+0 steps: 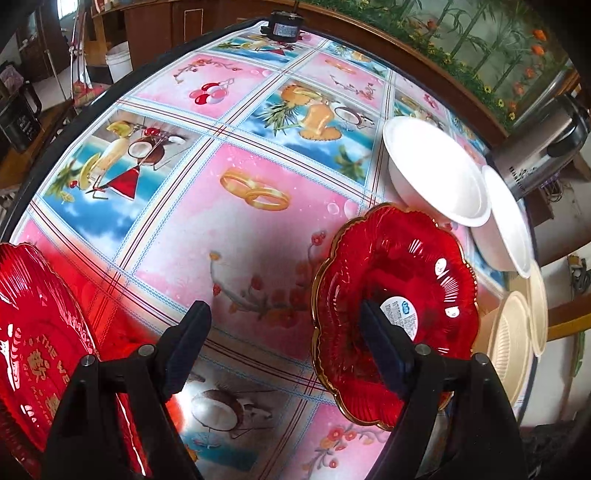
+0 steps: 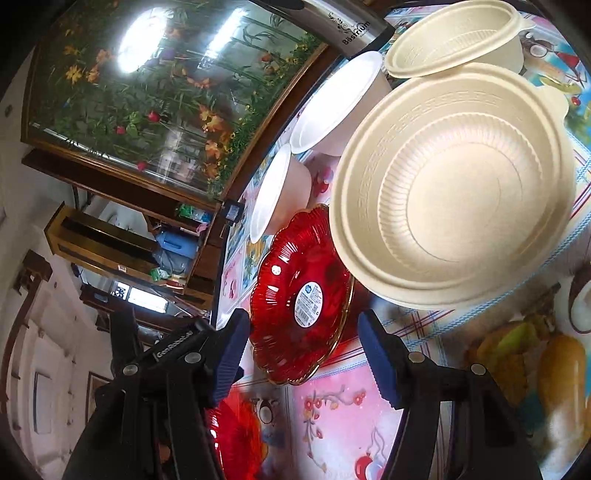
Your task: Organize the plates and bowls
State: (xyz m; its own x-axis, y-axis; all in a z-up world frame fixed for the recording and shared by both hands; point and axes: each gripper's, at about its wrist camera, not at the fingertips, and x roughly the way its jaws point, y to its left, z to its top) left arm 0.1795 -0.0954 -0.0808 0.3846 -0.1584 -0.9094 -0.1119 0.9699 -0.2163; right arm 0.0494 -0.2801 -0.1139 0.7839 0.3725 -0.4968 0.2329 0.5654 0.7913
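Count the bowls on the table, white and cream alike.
4. Two white bowls sit in a row toward the stainless kettle; the large cream bowl sits beside the red plate, a smaller cream bowl behind it. More may lie out of view.

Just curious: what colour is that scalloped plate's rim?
Gold, edging the red scalloped plate; clearest in the left wrist view.

A counter [image 1: 236, 221] under a glossy fruit-and-rings patterned cover carries a steel thermos [image 1: 535, 155] at its far edge (lettered "Bastrium"), beside a flower-painted glass panel [image 2: 147, 92] and a white bucket [image 1: 119, 61].
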